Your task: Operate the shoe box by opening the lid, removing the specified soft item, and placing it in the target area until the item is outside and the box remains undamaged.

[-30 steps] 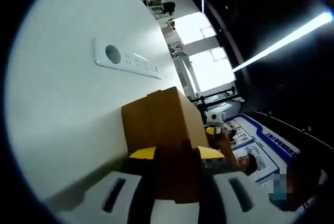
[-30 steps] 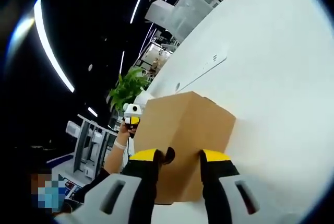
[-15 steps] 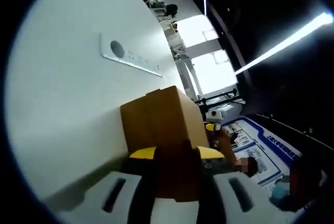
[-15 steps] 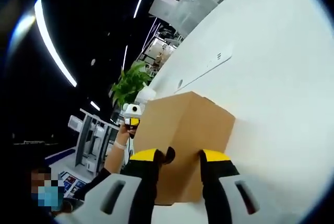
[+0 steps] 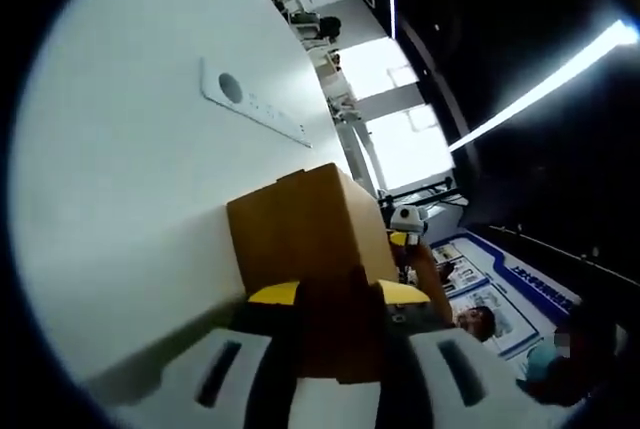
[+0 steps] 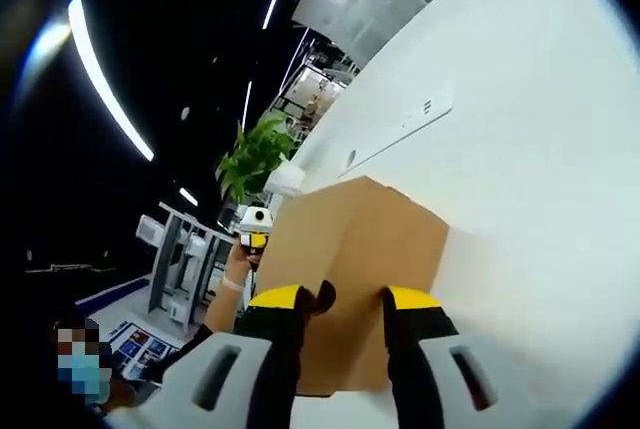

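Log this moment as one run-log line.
left gripper: shut on box | right gripper: shut on box | box: lid closed, held over white table

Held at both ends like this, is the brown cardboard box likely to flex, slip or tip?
The brown cardboard box has flat panels and crisp edges, so it probably stays fairly stiff. The left gripper and right gripper each pinch an end, so tipping seems unlikely. Its plain matte cardboard probably grips rather than slips.

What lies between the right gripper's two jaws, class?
In the right gripper view, the near edge of the brown cardboard box sits between the jaws of the right gripper, which clamp it, over the white table.
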The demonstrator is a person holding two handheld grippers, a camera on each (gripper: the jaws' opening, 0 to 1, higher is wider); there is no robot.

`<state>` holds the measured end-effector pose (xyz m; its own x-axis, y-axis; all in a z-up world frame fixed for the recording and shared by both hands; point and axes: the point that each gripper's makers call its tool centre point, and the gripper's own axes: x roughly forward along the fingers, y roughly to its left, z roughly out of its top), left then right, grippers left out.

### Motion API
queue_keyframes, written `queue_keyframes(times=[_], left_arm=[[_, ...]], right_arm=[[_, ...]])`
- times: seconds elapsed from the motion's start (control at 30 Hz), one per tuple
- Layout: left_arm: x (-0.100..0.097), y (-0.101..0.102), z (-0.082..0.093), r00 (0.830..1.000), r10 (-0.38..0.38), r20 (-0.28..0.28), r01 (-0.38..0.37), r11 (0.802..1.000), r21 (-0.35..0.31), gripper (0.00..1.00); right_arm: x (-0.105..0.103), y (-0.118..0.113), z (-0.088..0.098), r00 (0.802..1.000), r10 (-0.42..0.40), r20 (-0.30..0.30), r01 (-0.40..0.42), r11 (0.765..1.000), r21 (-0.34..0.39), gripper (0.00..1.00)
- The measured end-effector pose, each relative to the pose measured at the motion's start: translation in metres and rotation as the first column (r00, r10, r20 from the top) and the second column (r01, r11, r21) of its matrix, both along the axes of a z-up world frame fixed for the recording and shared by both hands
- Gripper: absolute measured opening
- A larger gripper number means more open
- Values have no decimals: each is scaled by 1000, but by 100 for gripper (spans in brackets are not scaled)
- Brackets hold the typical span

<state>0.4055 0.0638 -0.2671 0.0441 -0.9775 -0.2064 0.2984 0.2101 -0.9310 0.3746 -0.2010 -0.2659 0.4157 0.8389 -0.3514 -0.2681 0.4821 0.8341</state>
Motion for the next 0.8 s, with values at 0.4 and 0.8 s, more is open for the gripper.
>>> queue_keyframes(times=[0.4, 0.8], left_arm=[[-14, -2, 1, 1000, 19, -2, -19, 1000, -18, 28], [-24, -2, -1, 1000, 25, 0, -25, 1000, -5, 28]], right_arm=[[6, -7, 0, 999, 32, 1, -32, 999, -16, 31], [10, -8, -3, 1000, 23, 0, -23, 1000, -12, 30]])
